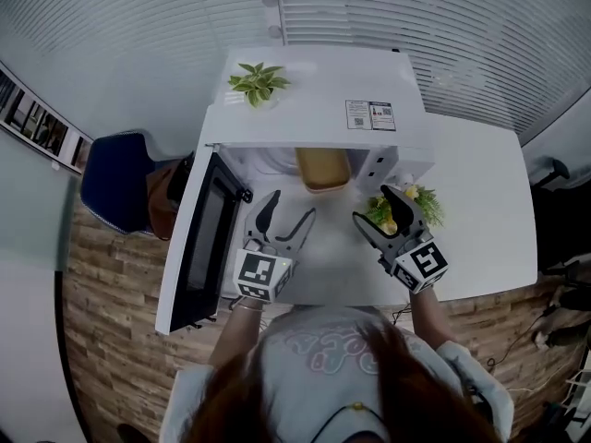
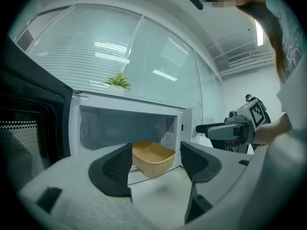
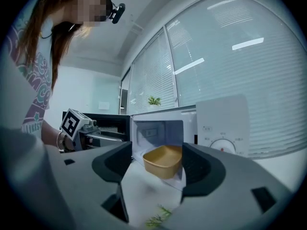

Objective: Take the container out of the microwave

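Observation:
A tan rectangular container [image 1: 322, 169] sits at the mouth of the white microwave [image 1: 314, 109], its front end jutting past the opening. The microwave door [image 1: 199, 238] hangs open to the left. My left gripper [image 1: 286, 218] hovers open in front of the opening, short of the container [image 2: 152, 157], nothing between its fingers. My right gripper [image 1: 377, 207] is open and empty too, in front of the control panel side. In the right gripper view the container [image 3: 164, 161] shows between the spread jaws, some way ahead. Both grippers are apart from it.
A potted plant [image 1: 259, 81] stands on the microwave's top. A small green plant [image 1: 417, 203] sits on the white table [image 1: 480, 210] right of the microwave, just behind my right gripper. A blue chair [image 1: 115, 178] is left of the open door.

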{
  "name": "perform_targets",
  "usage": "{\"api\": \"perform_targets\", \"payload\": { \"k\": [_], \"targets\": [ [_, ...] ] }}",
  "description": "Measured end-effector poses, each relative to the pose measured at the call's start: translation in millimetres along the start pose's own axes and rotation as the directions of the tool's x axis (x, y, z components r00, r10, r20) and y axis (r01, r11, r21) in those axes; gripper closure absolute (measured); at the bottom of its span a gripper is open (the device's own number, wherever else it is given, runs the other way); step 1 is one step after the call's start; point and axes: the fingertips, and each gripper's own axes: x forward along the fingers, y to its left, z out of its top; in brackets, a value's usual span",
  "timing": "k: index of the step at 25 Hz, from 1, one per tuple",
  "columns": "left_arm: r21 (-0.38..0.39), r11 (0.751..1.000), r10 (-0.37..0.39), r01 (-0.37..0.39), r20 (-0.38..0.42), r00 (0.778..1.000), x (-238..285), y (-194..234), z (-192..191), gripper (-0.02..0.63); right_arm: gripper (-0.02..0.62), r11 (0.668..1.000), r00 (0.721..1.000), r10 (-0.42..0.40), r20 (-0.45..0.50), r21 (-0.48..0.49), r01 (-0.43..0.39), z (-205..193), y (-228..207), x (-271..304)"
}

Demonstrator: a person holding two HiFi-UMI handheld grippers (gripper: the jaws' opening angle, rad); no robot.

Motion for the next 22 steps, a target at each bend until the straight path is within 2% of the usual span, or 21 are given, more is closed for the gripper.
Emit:
{"api": "perform_targets", "payload": {
  "k": [8, 17, 22],
  "targets": [
    [0.021, 1.000, -0.014, 0.015, -0.061, 0.998, 25, 2, -24, 0.318, 0.278, 0.999, 0.995, 0.033, -0.093, -0.023, -0.035, -35, -6, 29],
    [0.064, 0.997, -0.030, 0.037, -0.108, 0.994, 40, 3, -46, 0.318, 0.278, 1.000, 0.987, 0.015, -0.157, -0.012, -0.017, -63, -10, 49],
    [0.068, 0.997, -0.033, 0.042, -0.135, 0.990, 47, 5, -59, 0.319, 0.278, 1.000, 0.987, -0.010, -0.159, -0.018, 0.007, -69, -12, 58]
  ]
}}
